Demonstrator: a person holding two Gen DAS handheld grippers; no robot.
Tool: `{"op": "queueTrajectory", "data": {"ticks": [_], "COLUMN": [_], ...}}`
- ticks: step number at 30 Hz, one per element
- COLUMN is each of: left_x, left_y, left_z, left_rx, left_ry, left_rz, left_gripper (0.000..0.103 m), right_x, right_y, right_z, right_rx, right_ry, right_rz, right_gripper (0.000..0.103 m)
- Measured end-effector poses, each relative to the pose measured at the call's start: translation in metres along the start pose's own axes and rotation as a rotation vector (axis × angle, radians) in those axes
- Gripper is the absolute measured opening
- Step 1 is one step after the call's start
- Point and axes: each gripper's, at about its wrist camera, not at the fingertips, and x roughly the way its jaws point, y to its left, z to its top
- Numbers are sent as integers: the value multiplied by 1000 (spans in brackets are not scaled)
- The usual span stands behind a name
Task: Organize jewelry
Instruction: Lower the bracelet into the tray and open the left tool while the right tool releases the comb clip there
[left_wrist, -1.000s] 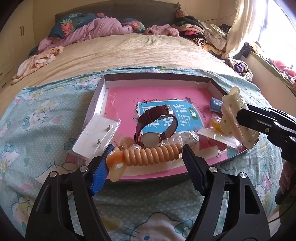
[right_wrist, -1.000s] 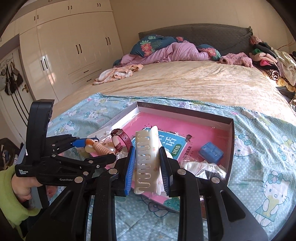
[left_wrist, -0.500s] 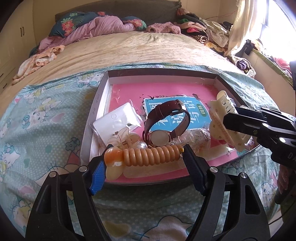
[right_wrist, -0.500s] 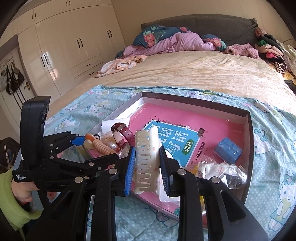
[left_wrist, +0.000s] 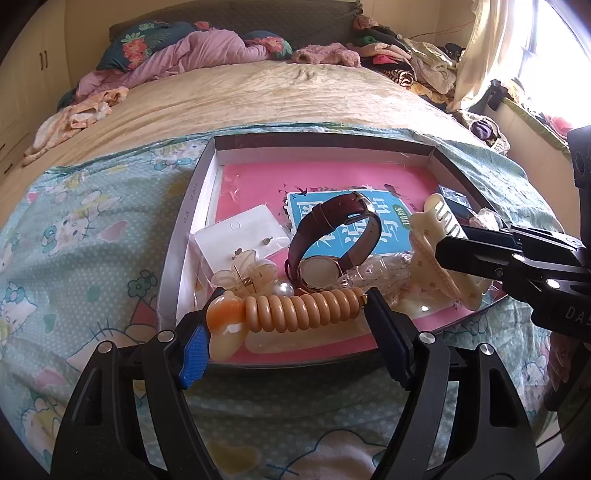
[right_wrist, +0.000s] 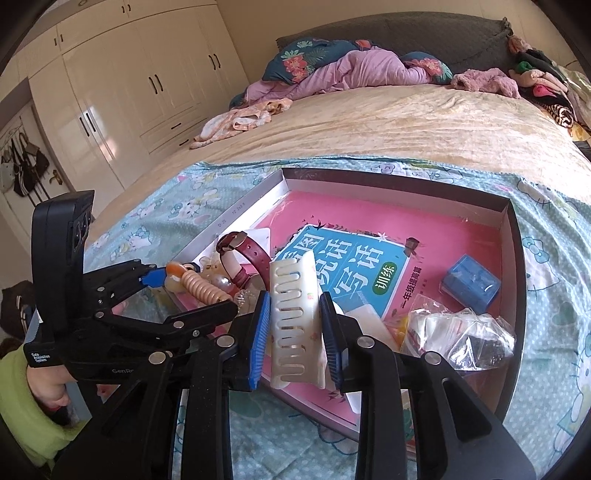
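Note:
A shallow grey tray (left_wrist: 325, 142) with a pink book on its floor lies on the bed. My left gripper (left_wrist: 291, 315) is shut on an orange spiral hair clip (left_wrist: 306, 306), held crosswise just above the tray's near edge. My right gripper (right_wrist: 294, 314) has a cream claw clip (right_wrist: 293, 295) upright between its blue pads; its jaws are opening, though the pads still touch the clip. In the left wrist view that claw clip (left_wrist: 432, 236) hangs low over the tray's right side. A brown-strapped watch (left_wrist: 332, 236) stands in the middle of the tray.
The tray also holds a white earring card (left_wrist: 240, 236), a clear claw clip (left_wrist: 240, 273), a pearl (left_wrist: 285, 288), a blue box (right_wrist: 472, 282) and crumpled plastic bags (right_wrist: 461, 336). Clothes are piled at the head of the bed. Wardrobes (right_wrist: 129, 92) stand on the left.
My right gripper has come down and inward with the cream clip, over the tray's right side. The left gripper and its orange clip have hardly moved.

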Motion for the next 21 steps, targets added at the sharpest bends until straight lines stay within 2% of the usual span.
{"op": "queueTrajectory", "data": {"ticks": [6,14,18,21], "left_x": [0,0,-1,-3], "left_y": [0,-3,-4,-5], "left_z": [0,-1,-2,-3], "left_rx": [1,4,6,6], "left_ry": [1,3,2,2], "left_rz": [2,6,9,12], "left_gripper": [67,68,75,75], "right_x": [-6,-14,-20,-25], "right_y": [1,0,-2,-4], "right_z": [-1,-2,-2,-3], "right_rx": [6,15,25,35], "right_ry": [-7,-23,-33,-45], "right_rz": [-2,-13,-21,-28], "right_gripper": [35,50,56,63]}}
